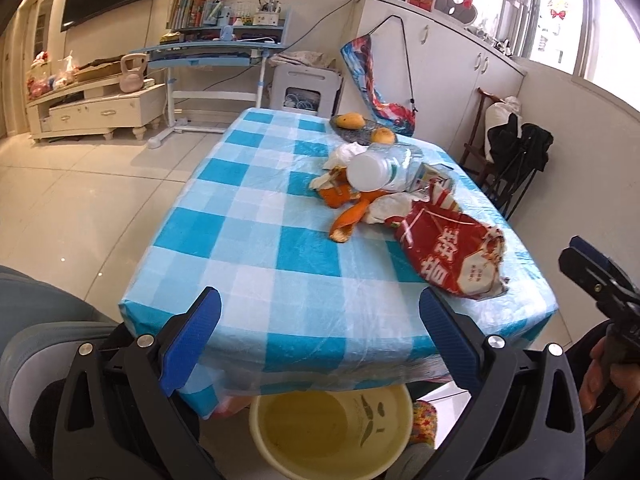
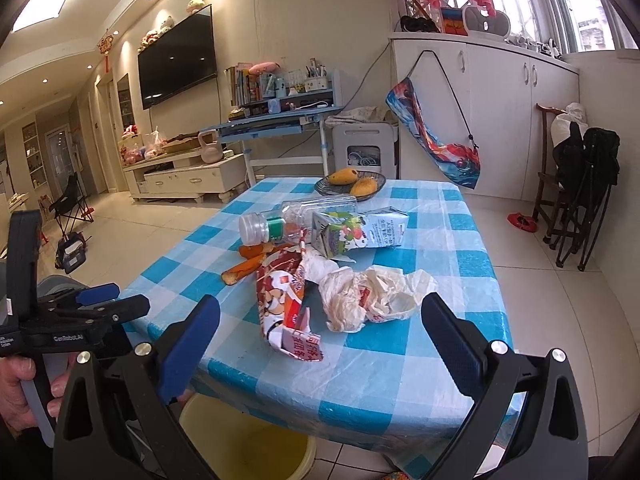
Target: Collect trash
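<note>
A heap of trash lies on the blue-checked table (image 1: 248,248): a red snack bag (image 1: 452,248) (image 2: 288,304), orange peel (image 1: 348,220) (image 2: 248,264), a clear plastic bottle (image 1: 384,168) (image 2: 296,216), a drink carton (image 2: 360,232) and a crumpled white plastic bag (image 2: 372,292). A yellow bucket (image 1: 332,428) (image 2: 248,440) stands on the floor below the table's near edge. My left gripper (image 1: 320,340) is open above that edge, nothing between its fingers. My right gripper (image 2: 320,344) is open too, just short of the snack bag and the plastic bag.
A dark plate with two mangoes (image 2: 352,184) (image 1: 360,124) sits at the table's far end. Beyond are a blue desk (image 2: 276,120), a white TV cabinet (image 1: 96,108), white cupboards (image 2: 500,120) and folded chairs (image 2: 580,200) on the right. Tiled floor surrounds the table.
</note>
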Available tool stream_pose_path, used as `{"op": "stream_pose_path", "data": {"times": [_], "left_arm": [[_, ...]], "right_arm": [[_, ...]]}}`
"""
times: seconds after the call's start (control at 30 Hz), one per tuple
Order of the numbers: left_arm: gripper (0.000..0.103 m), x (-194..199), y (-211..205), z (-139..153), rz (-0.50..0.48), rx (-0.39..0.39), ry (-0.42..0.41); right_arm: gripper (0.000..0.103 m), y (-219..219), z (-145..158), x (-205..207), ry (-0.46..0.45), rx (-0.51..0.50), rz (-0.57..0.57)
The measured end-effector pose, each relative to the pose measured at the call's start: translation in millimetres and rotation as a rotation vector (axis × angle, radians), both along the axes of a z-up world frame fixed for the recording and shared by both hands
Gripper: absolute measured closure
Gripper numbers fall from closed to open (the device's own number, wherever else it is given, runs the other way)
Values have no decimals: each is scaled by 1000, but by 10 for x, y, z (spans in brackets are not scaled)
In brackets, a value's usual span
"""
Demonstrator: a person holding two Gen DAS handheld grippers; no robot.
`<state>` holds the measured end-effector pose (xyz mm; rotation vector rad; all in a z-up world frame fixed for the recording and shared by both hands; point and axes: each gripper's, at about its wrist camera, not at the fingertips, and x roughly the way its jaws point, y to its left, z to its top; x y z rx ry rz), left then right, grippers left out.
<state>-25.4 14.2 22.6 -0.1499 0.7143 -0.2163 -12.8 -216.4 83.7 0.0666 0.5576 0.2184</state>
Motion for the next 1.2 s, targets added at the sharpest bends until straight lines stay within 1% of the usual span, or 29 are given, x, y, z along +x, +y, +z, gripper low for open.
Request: {"op": "stream_pose_path", "data": {"times": [0.07,0.2,0.27,0.33,0.4,0.43,0.53,0.57,0.6,0.63,0.67,0.7,0.73,0.77,0.8,0.83,0.93,1.03,1.1,1.13,1.2], "left_arm": [[7,7,-106,41,-32,-25,5],[7,75,-428,107,-99,-42,19],[7,159,-596,135,-125,-79,41],[7,275,-749,155,-133,-140,80],[7,356,-926,172,-130,-163,92],[7,385,-1021,162,-123,-139,92],[7,499,-1290,42,-73,-4,115],[7,538,-1333,-33,-52,23,136],[8,568,-1333,-82,-43,33,152],[18,590,-1337,-146,-38,42,163],[34,606,-1318,-207,-41,49,176],[43,619,-1298,-245,-44,47,187],[68,636,-1252,-292,-52,29,203],[75,642,-1190,-316,-64,-6,206],[77,630,-1125,-310,-58,-18,197],[87,618,-1053,-293,-56,-19,183],[87,560,-880,-203,-83,-52,148],[88,450,-735,-89,-113,-60,104],[88,382,-658,-51,-128,-65,102],[88,355,-624,-42,-138,-68,107],[88,271,-553,-36,-156,-69,116]], "right_arm": [[6,-95,-10,15,17,12,-25],[6,-304,-33,115,61,17,-69],[6,-429,-42,196,86,29,-82],[6,-568,-42,239,99,57,-105],[6,-689,-48,234,98,99,-124],[6,-729,-63,219,98,117,-127],[6,-794,-79,210,96,145,-123],[6,-804,-90,212,97,154,-119],[6,-808,-106,228,105,165,-113],[6,-800,-135,254,119,172,-106],[6,-783,-162,280,130,174,-98],[6,-766,-179,320,140,174,-88],[6,-725,-195,370,153,169,-75],[6,-695,-208,423,164,161,-60],[6,-650,-222,482,174,151,-46],[6,-594,-242,557,187,134,-33],[6,-475,-344,728,231,99,1],[6,-343,-461,856,267,66,36],[6,-258,-501,912,278,34,52],[8,-229,-531,927,284,21,57],[18,-180,-593,978,306,-7,68]]}}
